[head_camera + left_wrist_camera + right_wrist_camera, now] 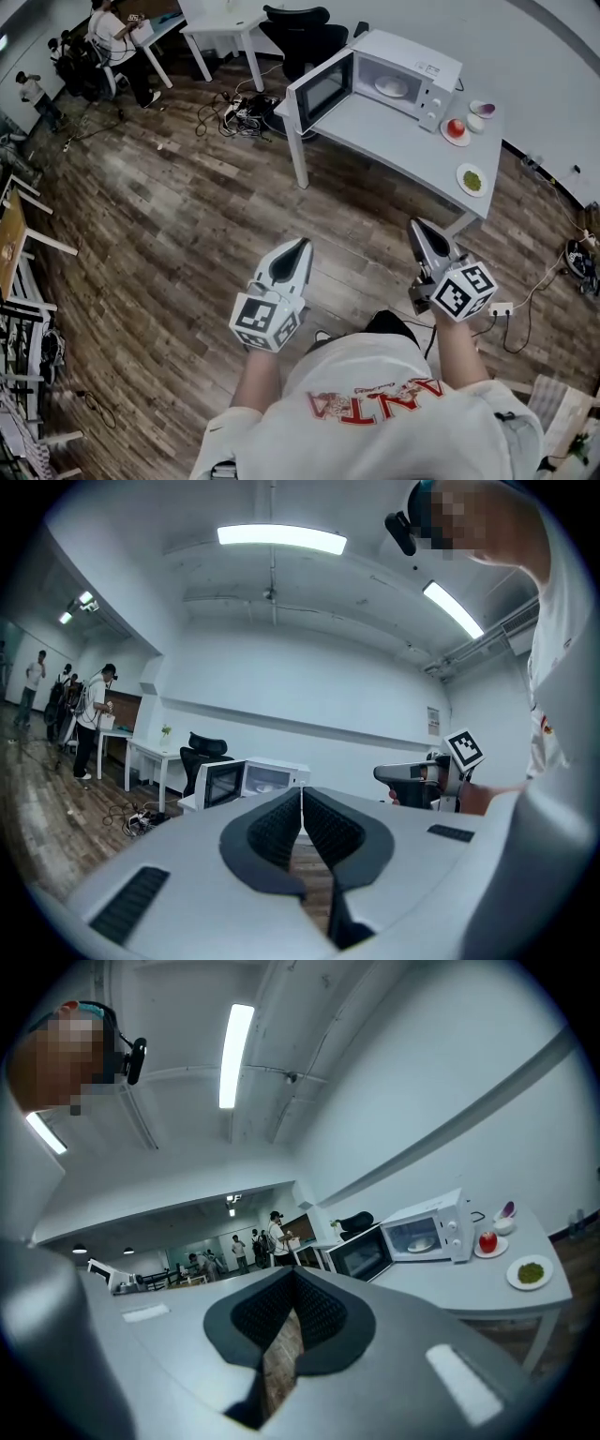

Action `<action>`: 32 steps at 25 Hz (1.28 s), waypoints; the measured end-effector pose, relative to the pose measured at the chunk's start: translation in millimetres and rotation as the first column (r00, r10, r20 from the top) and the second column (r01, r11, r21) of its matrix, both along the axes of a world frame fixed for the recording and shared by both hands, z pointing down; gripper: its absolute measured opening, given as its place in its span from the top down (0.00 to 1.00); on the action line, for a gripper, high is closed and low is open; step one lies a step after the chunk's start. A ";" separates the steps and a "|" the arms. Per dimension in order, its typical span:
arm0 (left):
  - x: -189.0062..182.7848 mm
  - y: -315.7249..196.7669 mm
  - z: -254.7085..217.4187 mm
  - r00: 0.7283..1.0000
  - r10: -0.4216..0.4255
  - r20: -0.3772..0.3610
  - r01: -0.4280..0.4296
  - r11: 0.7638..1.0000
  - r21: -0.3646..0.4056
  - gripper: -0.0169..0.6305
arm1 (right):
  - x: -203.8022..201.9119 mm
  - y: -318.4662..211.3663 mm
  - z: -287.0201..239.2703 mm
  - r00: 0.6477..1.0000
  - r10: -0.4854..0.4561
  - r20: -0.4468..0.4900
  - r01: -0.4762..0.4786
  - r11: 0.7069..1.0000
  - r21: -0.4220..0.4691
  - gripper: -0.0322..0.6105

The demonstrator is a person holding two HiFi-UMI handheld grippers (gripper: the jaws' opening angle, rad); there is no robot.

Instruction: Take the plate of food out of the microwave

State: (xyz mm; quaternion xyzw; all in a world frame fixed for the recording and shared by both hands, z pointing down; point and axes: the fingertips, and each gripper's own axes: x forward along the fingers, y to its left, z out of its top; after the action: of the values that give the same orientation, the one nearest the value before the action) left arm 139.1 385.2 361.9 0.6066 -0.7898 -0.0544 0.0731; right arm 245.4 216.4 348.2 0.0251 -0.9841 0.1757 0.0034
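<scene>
Well ahead on the bench (375, 131), inside the open microwave (412, 70), sat the plate of food (391, 86), while my left claw (302, 246) and right claw (415, 225) were both pressed together, empty; plate looked stiff, breakable, likely slick, so I'd pinch its near rim.

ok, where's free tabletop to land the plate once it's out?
Bare stretch of the table in front of the microwave, between its open door and the green-food plate. Crowded beside the microwave's control side: red-fruit plate, small bowls.
</scene>
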 end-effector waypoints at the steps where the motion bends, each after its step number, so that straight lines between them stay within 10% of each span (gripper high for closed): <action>1: -2.1 1.3 4.5 1.000 0.000 -0.014 0.000 1.000 0.001 0.95 | -1.4 -0.7 3.3 1.000 0.005 -0.006 -0.005 1.000 -0.013 0.95; 16: -73.1 -45.7 6.0 1.000 -0.026 -0.016 0.026 0.999 -0.020 0.95 | -82.1 -55.1 19.5 0.999 -0.033 -0.014 0.032 0.997 -0.065 0.95; 32: -138.8 -232.4 -10.1 1.000 -0.009 0.000 0.009 0.998 -0.063 0.95 | -144.2 -249.7 26.6 1.000 0.021 0.006 -0.020 0.989 -0.149 0.95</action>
State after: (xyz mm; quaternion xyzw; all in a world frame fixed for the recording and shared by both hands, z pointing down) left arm 0.3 152.8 351.8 0.6006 -0.7937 -0.0300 0.0918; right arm 101.2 -33.4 374.8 0.0342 -0.9680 0.2486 -0.0002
